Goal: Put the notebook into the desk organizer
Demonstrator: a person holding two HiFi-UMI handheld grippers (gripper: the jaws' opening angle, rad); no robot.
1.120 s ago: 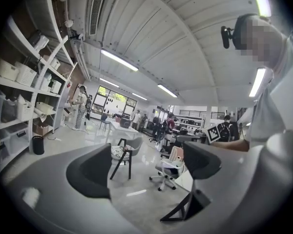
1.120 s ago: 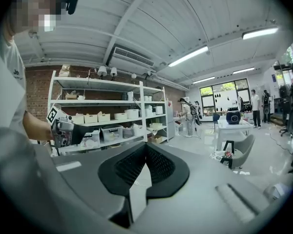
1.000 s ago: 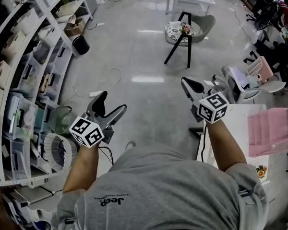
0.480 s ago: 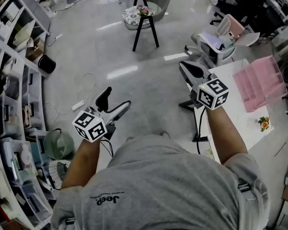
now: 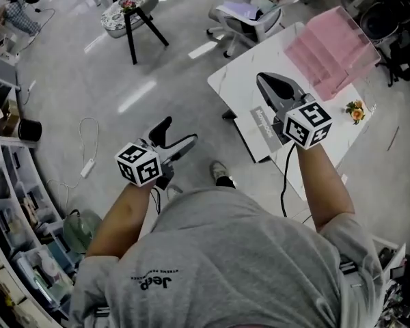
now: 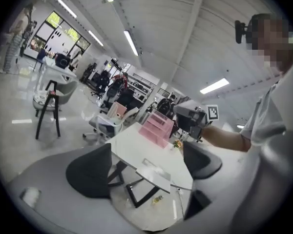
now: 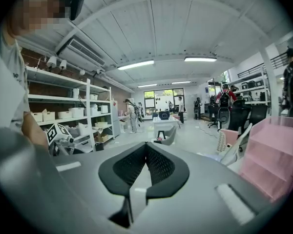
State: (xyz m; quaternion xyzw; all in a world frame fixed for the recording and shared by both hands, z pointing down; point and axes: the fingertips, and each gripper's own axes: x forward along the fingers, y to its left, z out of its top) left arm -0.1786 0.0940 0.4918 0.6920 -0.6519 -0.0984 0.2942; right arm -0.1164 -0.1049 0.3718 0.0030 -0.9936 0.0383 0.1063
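A glossy grey floor [image 5: 123, 80] surrounds a white table [image 5: 260, 67]; shelving [image 5: 14, 203] lines one side, strip lights [image 7: 136, 64] glow overhead, and possibly an office chair [image 5: 249, 16] stands beyond.

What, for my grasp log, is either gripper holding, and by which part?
Nothing. The left gripper is open and empty; the right gripper is shut on nothing.

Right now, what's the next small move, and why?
Probably open the right gripper. Its jaws are shut on nothing, and it is the gripper nearer the notebook, which lies flat by the white table's near edge, apart from the pink desk organizer.
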